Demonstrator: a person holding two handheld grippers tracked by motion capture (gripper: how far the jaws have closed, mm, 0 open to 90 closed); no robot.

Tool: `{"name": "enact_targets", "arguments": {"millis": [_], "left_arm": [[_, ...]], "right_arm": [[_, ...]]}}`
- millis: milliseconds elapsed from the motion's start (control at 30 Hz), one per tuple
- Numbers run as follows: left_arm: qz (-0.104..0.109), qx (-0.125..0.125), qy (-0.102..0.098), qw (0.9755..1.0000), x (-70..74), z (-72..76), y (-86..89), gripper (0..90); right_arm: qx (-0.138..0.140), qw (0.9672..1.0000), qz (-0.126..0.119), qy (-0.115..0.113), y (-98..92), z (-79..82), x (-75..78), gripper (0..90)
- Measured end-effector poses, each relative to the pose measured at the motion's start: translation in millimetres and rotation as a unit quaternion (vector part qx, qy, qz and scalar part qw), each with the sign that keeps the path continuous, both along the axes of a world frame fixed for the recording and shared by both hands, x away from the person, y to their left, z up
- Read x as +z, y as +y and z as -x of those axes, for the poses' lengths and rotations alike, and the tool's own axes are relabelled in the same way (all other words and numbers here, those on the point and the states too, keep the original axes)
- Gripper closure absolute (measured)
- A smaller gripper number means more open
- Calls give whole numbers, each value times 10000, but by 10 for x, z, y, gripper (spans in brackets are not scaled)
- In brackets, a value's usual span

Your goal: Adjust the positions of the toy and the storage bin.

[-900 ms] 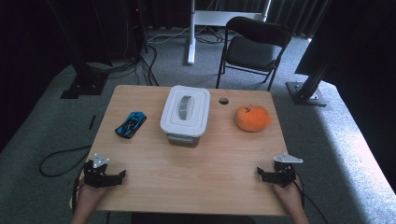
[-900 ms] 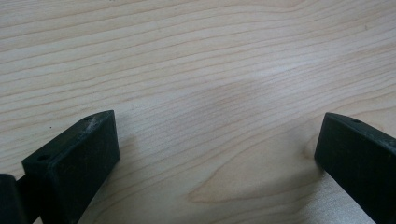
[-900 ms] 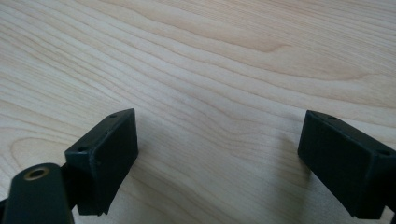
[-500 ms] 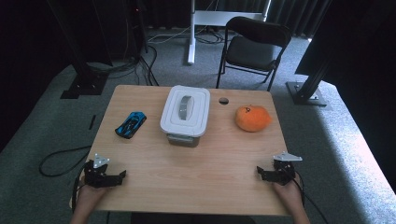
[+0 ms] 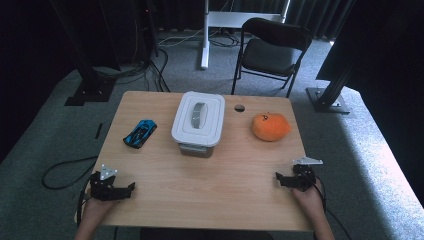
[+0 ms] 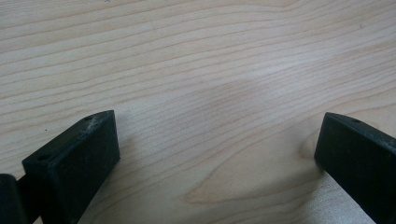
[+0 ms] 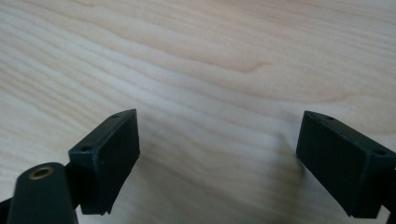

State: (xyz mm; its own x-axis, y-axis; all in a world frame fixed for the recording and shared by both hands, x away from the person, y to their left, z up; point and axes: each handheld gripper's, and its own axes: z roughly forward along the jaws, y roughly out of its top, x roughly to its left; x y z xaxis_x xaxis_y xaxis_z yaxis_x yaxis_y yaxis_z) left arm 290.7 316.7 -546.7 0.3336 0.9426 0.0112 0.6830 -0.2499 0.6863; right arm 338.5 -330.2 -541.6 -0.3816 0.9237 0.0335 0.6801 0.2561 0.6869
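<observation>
Resting at the near corners of the pale wooden tabletop (image 5: 210, 175), the two black claws sit well apart from each other and from everything else on it. The left claw (image 5: 131, 188) lies near the near-left corner, held by a hand (image 5: 95, 210) that comes in from the bottom edge; its jaws point toward the middle of the tabletop. In the left gripper view its two black jaws stand wide, with only bare wood grain between them — nothing is gripped. The right claw (image 5: 278, 177) lies near the near-right corner, a grey three-cornered plate on top of it, and its jaws point inward as well. The right gripper view shows the same: jaws spread wide over bare wood, holding nothing.

Farther back, in the middle of the tabletop, stands a white rectangular plastic box with a closed lid and a grey handle (image 5: 198, 120). To its left, well apart from it, lies a small blue and black toy car (image 5: 140, 134), set at a slant — this is the thing nearest the left claw, though still well clear of it. To the right of the box sits a round orange soft toy shaped like a pumpkin (image 5: 270, 126), nearest the right claw but apart from it. Behind the tabletop a black folding chair (image 5: 272, 50) stands on the grey carpet.
</observation>
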Motion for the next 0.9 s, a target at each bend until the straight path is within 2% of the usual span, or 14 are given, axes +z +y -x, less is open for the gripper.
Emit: {"name": "enact_targets", "arguments": {"millis": [100, 300, 667, 833, 900], "left_arm": [[-3, 12, 1, 10000, 0, -6, 1, 3], [-2, 7, -2, 10000, 0, -6, 2, 4], [3, 0, -3, 10000, 0, -7, 3, 4], [3, -5, -1, 10000, 0, -8, 3, 4], [2, -5, -1, 10000, 0, -9, 3, 4]], "right_arm": [[-108, 9999, -132, -14, -27, -77, 32, 128], [-223, 9995, -189, -111, -85, -167, 106, 128], [-380, 9981, -231, -418, -192, -439, 446, 128], [-425, 9978, -251, -446, -216, -525, 525, 128], [-430, 9974, -307, -494, -236, -600, 604, 128]]}}
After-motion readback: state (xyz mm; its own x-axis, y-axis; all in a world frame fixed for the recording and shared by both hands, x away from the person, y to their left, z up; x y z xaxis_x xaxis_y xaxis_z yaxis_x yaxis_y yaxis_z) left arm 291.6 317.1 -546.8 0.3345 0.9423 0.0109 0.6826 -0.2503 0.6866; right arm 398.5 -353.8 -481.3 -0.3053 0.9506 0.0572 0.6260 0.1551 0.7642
